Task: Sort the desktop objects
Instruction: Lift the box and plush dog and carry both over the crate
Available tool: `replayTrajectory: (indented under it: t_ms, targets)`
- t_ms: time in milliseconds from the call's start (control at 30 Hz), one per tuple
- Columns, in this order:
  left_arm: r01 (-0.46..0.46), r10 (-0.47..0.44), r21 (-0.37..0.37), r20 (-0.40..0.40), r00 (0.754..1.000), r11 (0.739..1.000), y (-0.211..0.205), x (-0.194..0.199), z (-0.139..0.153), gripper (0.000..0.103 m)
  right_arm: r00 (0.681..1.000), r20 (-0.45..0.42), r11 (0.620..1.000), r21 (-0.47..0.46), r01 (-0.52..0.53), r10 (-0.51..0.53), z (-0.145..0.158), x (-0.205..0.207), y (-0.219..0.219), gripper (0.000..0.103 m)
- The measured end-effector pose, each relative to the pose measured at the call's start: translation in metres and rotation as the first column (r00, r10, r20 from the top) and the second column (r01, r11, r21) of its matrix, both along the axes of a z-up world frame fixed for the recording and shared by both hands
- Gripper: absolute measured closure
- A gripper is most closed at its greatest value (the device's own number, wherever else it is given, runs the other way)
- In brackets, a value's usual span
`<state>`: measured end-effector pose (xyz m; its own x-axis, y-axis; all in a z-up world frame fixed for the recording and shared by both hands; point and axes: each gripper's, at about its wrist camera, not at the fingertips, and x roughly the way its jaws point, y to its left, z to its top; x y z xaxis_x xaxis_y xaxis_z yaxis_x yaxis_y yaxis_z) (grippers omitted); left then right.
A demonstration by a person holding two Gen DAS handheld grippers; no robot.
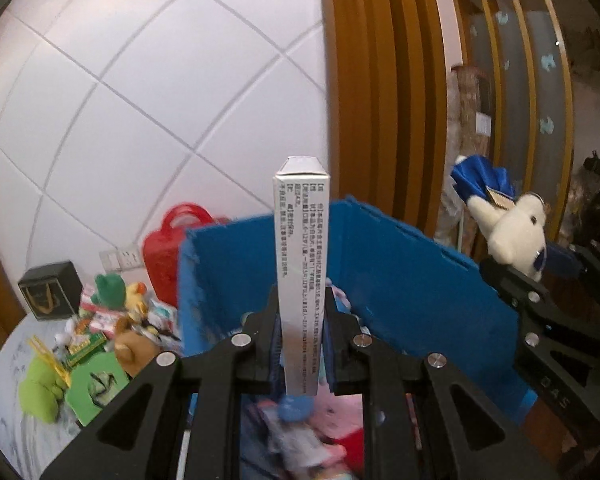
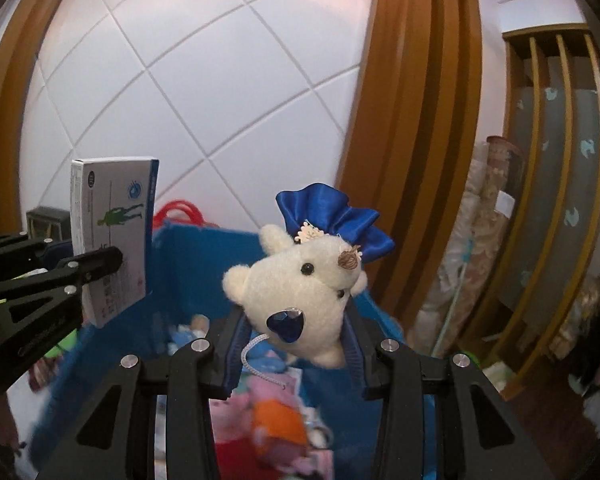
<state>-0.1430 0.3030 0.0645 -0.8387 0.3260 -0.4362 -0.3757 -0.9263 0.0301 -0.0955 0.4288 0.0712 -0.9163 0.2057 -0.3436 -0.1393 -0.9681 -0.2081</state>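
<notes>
My left gripper (image 1: pixel 302 312) is shut on a thin silver-white carton (image 1: pixel 300 280), held upright above the blue bin (image 1: pixel 400 264). In the right wrist view the same carton (image 2: pixel 112 240) shows its broad face with a green figure, clamped by the left gripper (image 2: pixel 112 260) at the left. My right gripper (image 2: pixel 296 320) is shut on a cream teddy bear (image 2: pixel 300 292) with a blue satin bow and a blue gem heart. The teddy bear (image 1: pixel 516 228) also shows at the right of the left wrist view, held over the bin's rim. The blue bin (image 2: pixel 188 260) holds several soft toys and packets.
Left of the bin a white table (image 1: pixel 24 420) carries a pile of green plush toys (image 1: pixel 96 384), small packets, a dark box (image 1: pixel 50 290) and a red basket (image 1: pixel 172 240). Behind are a white tiled wall and wooden pillars (image 1: pixel 384 92); rolled fabric (image 2: pixel 484 248) leans at the right.
</notes>
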Motion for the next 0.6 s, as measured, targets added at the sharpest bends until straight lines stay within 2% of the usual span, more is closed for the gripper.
replayTrajectory:
  t_ms: [133,400,600]
  targets:
    - [0.002,0.0,-0.025,0.064,0.998,1.0,0.027,0.007,-0.018,0.086,0.998,0.045,0.999,0.004,-0.034,0.034,-0.021,-0.002,0.026,0.062]
    - [0.012,-0.001,-0.067,0.161,0.987,0.998,0.063,0.011,-0.049,0.086,0.987,0.15,0.993,0.102,-0.067,0.051,-0.066,-0.017,0.049,0.062]
    - [-0.025,0.045,-0.089,0.231,0.972,0.996,0.075,0.009,-0.071,0.086,0.97,0.228,0.99,0.091,-0.104,0.081,-0.086,-0.028,0.064,0.062]
